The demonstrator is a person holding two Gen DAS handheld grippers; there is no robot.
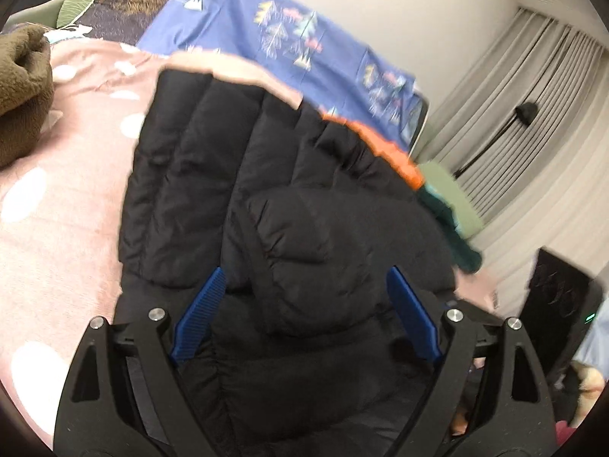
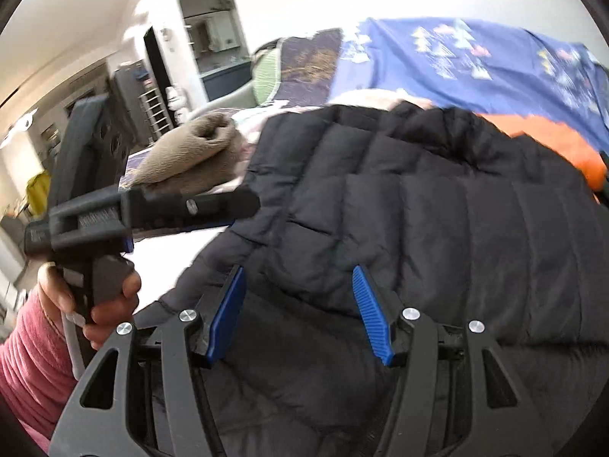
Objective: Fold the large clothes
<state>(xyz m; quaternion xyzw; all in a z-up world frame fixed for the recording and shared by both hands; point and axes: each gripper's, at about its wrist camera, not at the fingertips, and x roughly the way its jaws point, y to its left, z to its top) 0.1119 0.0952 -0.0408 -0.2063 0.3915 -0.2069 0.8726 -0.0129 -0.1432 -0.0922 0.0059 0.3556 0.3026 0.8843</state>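
A black quilted puffer jacket (image 1: 213,175) lies on a pink bed cover with white spots (image 1: 72,190). A puffy fold of it bulges between the blue pads of my left gripper (image 1: 306,272), whose jaws are wide apart, so it is open. The jacket also fills the right wrist view (image 2: 437,209). My right gripper (image 2: 298,272) is open just above the jacket's near part. The left gripper (image 2: 243,203) shows there too, held by a hand at the jacket's left edge.
A brown fleece garment (image 1: 23,87) lies left on the bed. An orange garment (image 1: 399,156) and a dark green one (image 1: 453,228) lie by the jacket's right side. A blue patterned sheet (image 1: 289,38) covers the back. Curtains (image 1: 533,87) hang at the right.
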